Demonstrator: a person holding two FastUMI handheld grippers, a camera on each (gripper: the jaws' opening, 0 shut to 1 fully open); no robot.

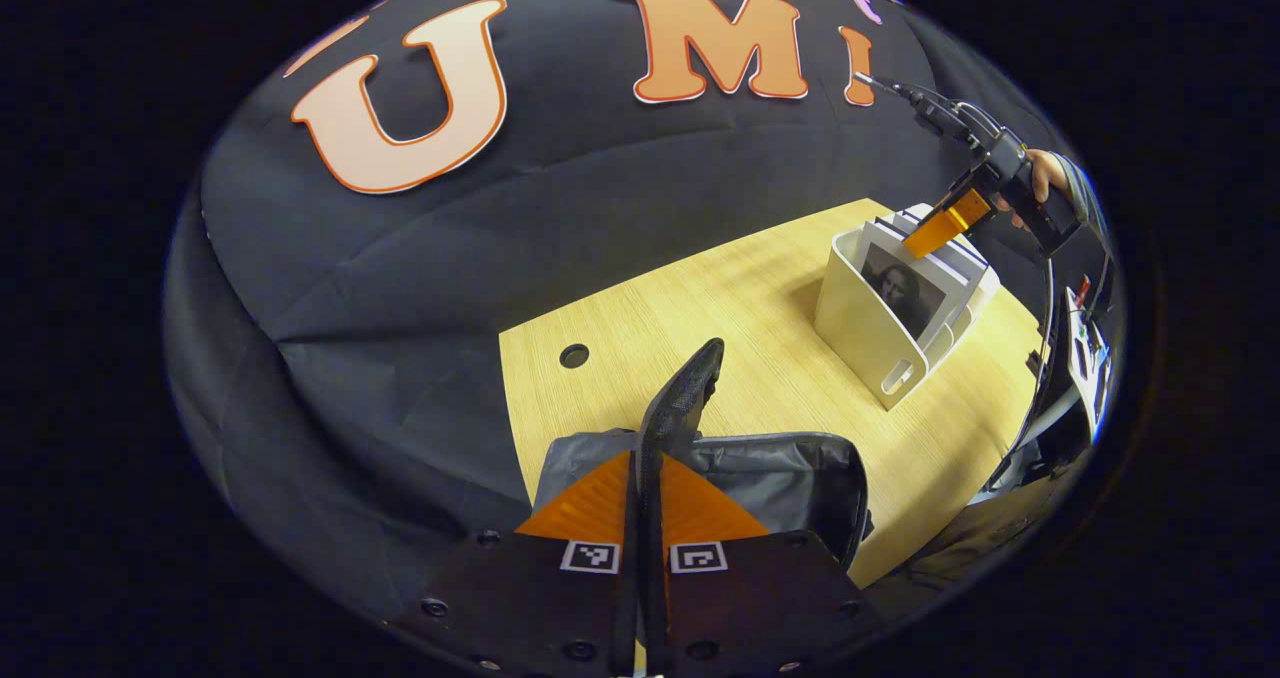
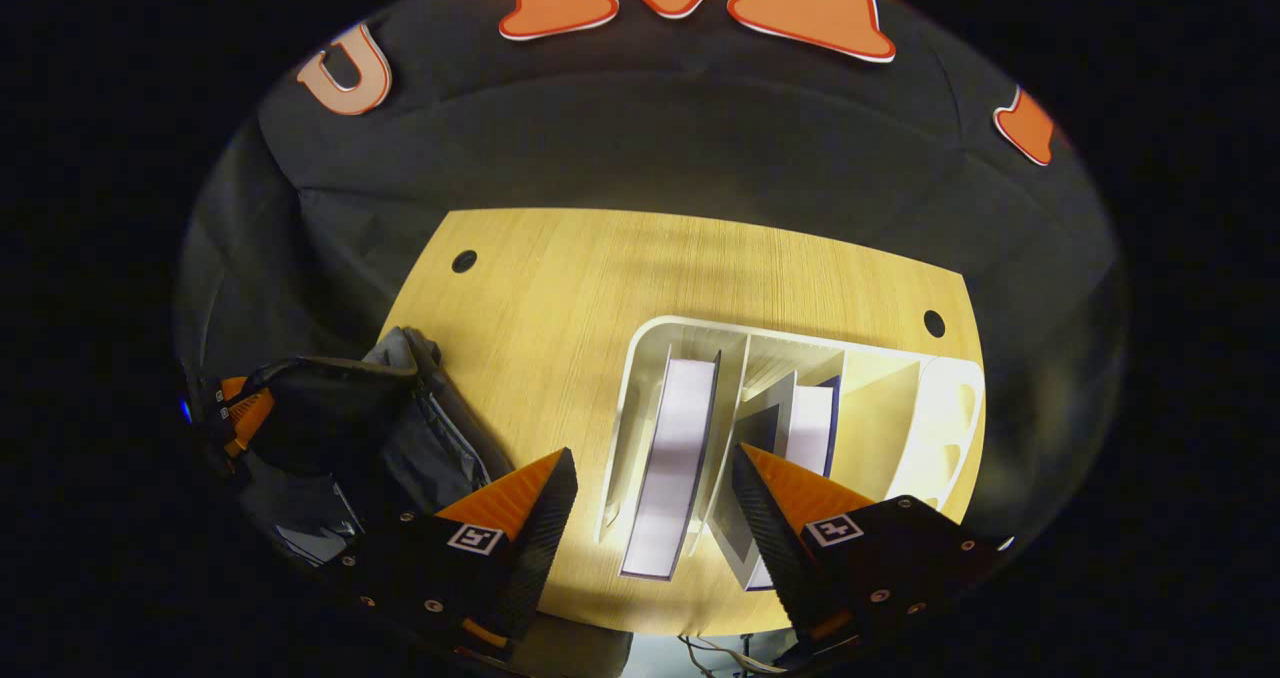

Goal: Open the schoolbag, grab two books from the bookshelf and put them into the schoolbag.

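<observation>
The schoolbag (image 1: pixel 760 478) lies on the near-left part of the wooden table (image 1: pixel 700 308), and I see its mouth gaping. My left gripper (image 1: pixel 650 478) is closed on the bag's black handle strap (image 1: pixel 685 388), both fingers pressing it. Well apart to the right stands the white bookshelf (image 2: pixel 640 408) with dividers; one book (image 2: pixel 675 458) stands upright in its left compartment, more books (image 2: pixel 800 428) in the next one. My right gripper (image 2: pixel 650 498) hangs above the shelf, fingers wide apart, with the first book between them, not touching. A hand (image 1: pixel 1045 173) holds it.
</observation>
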